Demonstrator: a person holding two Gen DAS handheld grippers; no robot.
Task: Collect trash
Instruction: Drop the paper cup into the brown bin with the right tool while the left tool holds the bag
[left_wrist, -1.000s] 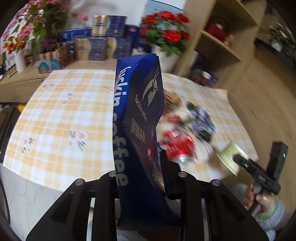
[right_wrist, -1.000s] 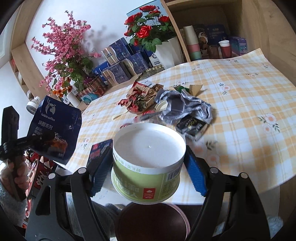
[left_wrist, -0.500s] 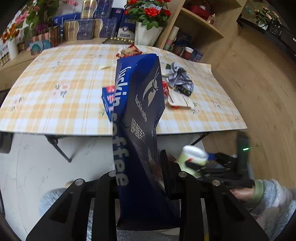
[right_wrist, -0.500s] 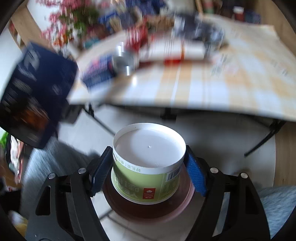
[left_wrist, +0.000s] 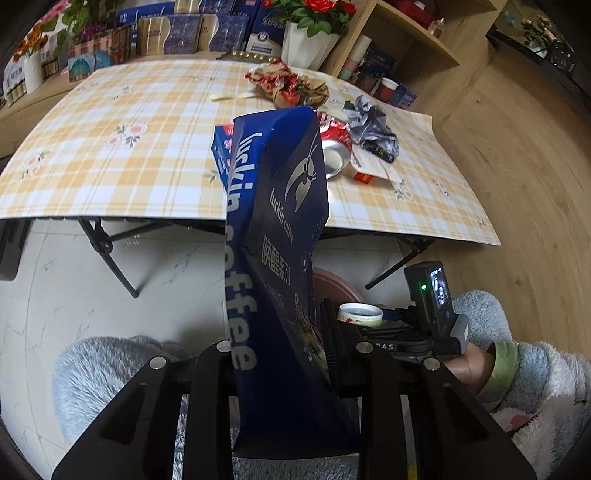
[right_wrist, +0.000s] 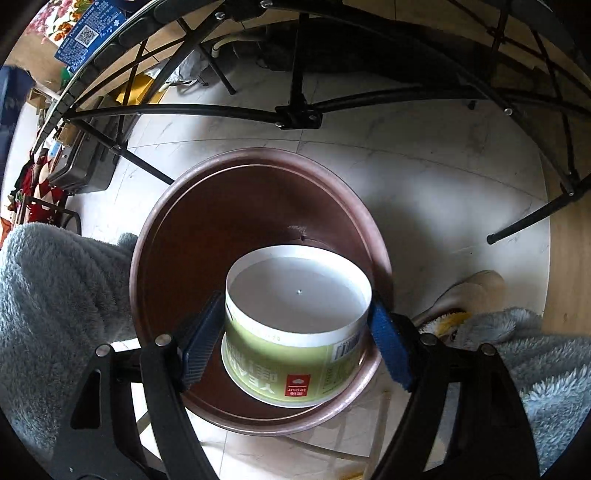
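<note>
My left gripper (left_wrist: 280, 354) is shut on a tall dark blue coffee bag (left_wrist: 280, 206), which stands upright and hides much of the view. My right gripper (right_wrist: 295, 306) points steeply down over a brown round bin (right_wrist: 258, 157) on the floor. An upside-down green and white paper cup (right_wrist: 295, 295) sits between its blue pads (right_wrist: 201, 339), just above the bin's inside. The jaws are opening, though the pads still touch the cup's sides. In the left wrist view the cup (left_wrist: 360, 314) and the bin's pinkish rim (left_wrist: 332, 280) show just right of the bag.
On the checked tablecloth (left_wrist: 110, 147) lie a crushed red can (left_wrist: 334, 147), a grey crumpled wrapper (left_wrist: 373, 125), crumpled red-brown paper (left_wrist: 291, 85) and a blue box (left_wrist: 221, 147). Black folding table legs (right_wrist: 295, 114) span above the bin. Fluffy grey clothing (right_wrist: 55, 295) flanks it.
Both grippers have dropped from table height to below the table edge. The right one tipped downward, bringing the cup over the bin. The bag stays held in the left one.
</note>
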